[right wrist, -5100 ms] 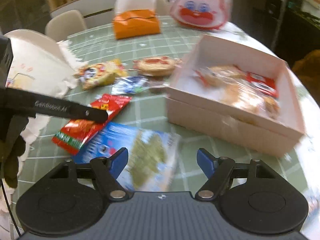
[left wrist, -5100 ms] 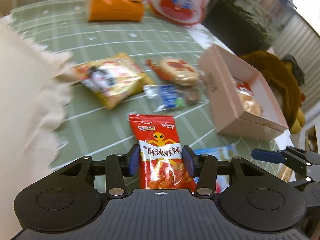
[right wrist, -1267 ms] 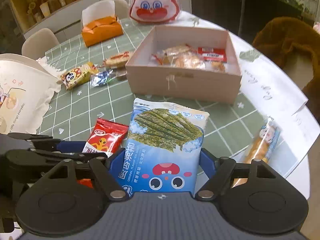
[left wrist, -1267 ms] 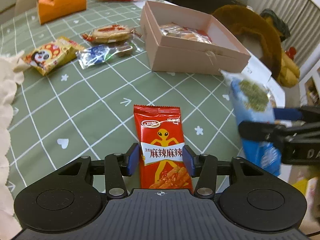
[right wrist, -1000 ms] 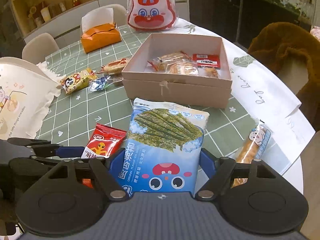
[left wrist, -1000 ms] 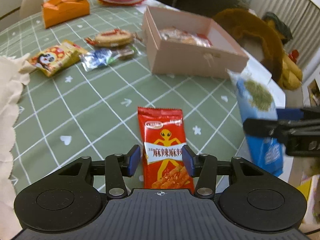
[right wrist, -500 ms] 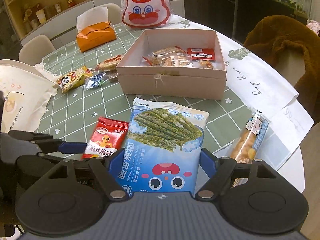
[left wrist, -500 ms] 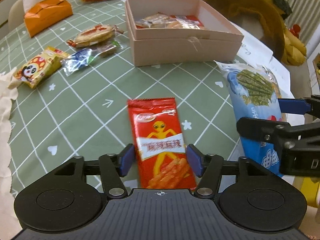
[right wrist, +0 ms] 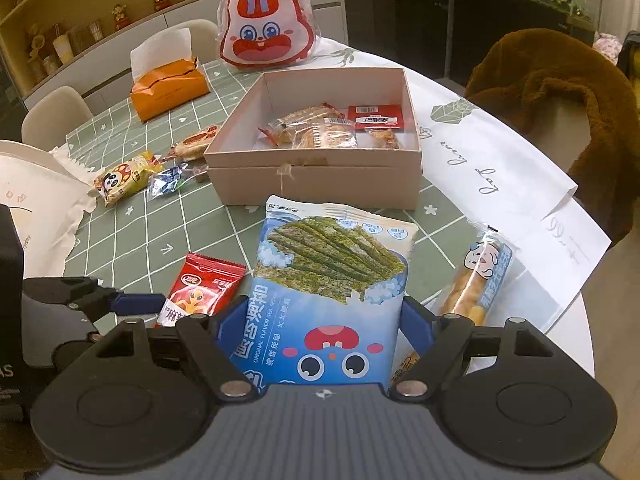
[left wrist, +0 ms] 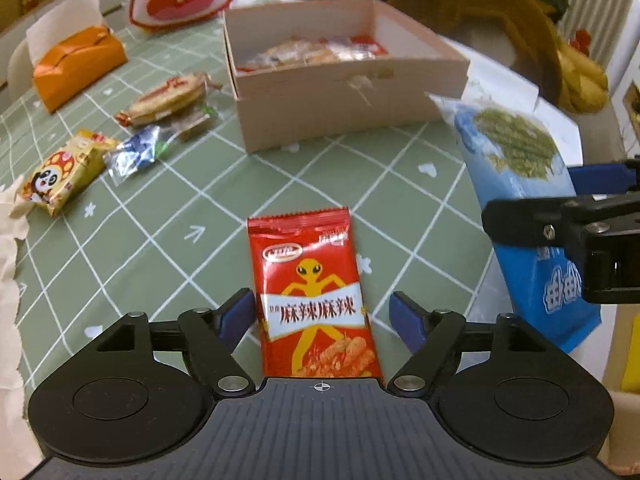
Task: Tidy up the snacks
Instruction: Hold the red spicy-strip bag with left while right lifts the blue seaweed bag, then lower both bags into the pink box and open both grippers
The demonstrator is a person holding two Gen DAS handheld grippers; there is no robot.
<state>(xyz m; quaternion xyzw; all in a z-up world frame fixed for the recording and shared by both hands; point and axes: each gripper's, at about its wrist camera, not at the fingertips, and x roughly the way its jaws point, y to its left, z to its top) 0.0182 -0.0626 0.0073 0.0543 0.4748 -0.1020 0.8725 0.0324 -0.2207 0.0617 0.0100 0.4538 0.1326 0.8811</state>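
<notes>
A red snack packet [left wrist: 314, 296] lies on the green checked tablecloth between the fingers of my left gripper [left wrist: 322, 314], which is open with gaps on both sides of the packet. It also shows in the right wrist view [right wrist: 198, 290]. My right gripper [right wrist: 322, 328] is shut on a blue seaweed snack bag [right wrist: 332, 292] and holds it above the table; the bag also shows in the left wrist view [left wrist: 520, 184]. The pink box [right wrist: 320, 180] holds several wrapped snacks and stands beyond both grippers.
A panda snack pack [right wrist: 128, 178], a blue candy wrapper [right wrist: 172, 180] and a round biscuit pack [right wrist: 196, 142] lie left of the box. A bread stick pack [right wrist: 476, 276] lies at the right on white paper. An orange tissue box [right wrist: 168, 88] and a rabbit bag [right wrist: 266, 38] stand at the back.
My left gripper has opened and let go of the red packet, which now lies on the table. My right gripper keeps hold of the seaweed bag.
</notes>
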